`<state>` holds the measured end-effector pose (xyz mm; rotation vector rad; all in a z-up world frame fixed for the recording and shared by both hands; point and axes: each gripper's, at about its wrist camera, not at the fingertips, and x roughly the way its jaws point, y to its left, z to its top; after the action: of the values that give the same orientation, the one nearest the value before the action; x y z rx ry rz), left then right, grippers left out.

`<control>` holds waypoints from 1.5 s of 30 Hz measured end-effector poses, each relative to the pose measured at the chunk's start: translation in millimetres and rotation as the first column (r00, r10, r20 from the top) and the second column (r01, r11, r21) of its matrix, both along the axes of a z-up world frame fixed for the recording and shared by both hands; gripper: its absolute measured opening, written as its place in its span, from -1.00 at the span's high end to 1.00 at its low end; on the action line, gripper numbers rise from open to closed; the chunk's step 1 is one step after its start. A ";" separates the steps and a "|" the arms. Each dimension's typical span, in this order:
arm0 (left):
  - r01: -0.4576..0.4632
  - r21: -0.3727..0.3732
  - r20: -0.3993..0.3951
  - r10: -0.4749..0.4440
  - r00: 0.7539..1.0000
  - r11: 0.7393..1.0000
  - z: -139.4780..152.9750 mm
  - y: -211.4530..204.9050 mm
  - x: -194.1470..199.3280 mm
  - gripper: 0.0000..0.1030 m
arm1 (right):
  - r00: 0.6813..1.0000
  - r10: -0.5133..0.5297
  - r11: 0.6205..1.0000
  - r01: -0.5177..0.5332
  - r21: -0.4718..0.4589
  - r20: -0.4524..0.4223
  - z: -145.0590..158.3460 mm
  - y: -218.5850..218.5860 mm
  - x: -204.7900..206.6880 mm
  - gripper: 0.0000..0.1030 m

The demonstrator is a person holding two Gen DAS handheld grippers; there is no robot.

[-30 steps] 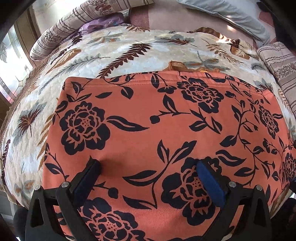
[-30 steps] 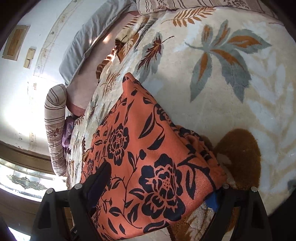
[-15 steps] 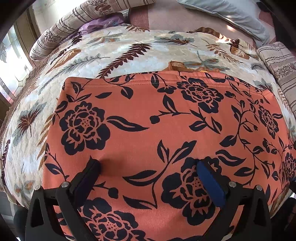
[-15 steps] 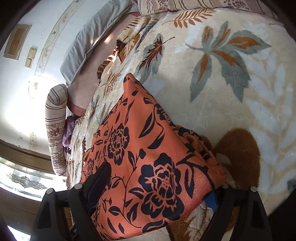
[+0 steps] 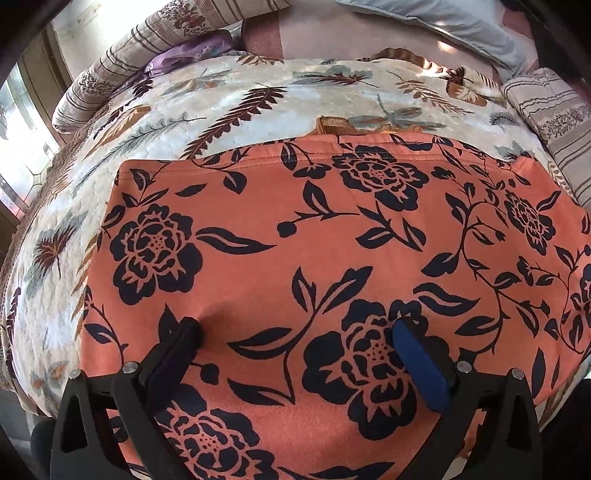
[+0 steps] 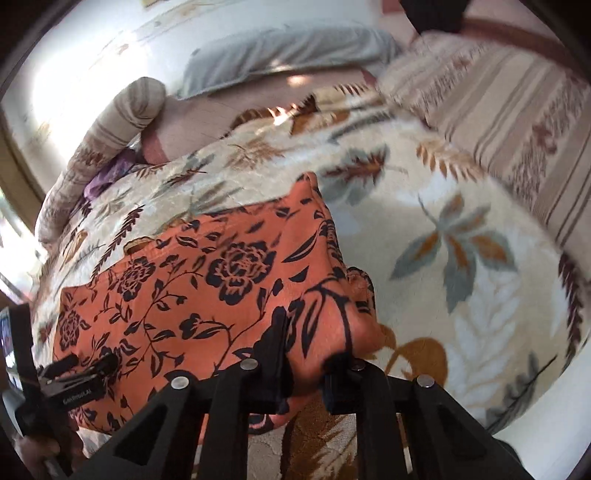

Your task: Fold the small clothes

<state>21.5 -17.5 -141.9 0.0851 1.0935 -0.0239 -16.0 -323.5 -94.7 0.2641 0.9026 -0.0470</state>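
Since the earlier frames the right gripper (image 6: 308,354) has drawn its jaws together; they were spread across the corner of the orange cloth with black flower print (image 6: 207,291), and now they pinch a bunched fold of that corner between the black fingers (image 6: 275,349). The view has also swung round and the pinched corner stands lifted off the bedding. Motion blur softens the far side of this view.

Left gripper (image 5: 295,332) unchanged: jaws spread wide, both tips pressed down onto the cloth, the black finger (image 5: 177,347) denting the fabric, the blue pad (image 5: 417,365) resting on a printed flower. Nothing pinched between them.

Beyond both sets of fingers the cloth lies spread over a cream quilted bedspread with brown and grey leaf print (image 5: 236,107). Farther out from the left fingers: a striped beige bolster (image 5: 122,62), a purple garment (image 5: 192,51) tucked against it, a grey pillow (image 5: 454,26). Right of the right fingers, past the bedspread, a striped beige cushion (image 6: 517,125).
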 end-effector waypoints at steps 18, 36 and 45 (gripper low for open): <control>0.052 0.000 0.025 -0.052 0.998 0.999 -4.2 -11.2 -1.3 -1.00 | 0.985 -0.083 0.687 0.166 0.707 -0.151 -79.2 -69.4 -4.8 -0.79; 0.044 -0.003 0.099 -0.043 0.994 0.999 10.7 -9.4 -11.4 -1.00 | 0.974 -0.138 0.764 0.219 0.606 -0.179 -81.6 -60.9 18.5 0.17; 0.033 -0.038 0.075 -0.030 0.997 0.999 13.1 -9.3 -9.3 -0.99 | 0.970 -0.133 0.698 0.236 0.676 -0.202 -98.6 -76.3 14.4 0.21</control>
<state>12.2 -26.8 -128.8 0.0670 1.0165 -0.0697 -1.6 -399.8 -193.4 1.0832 1.0017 0.0972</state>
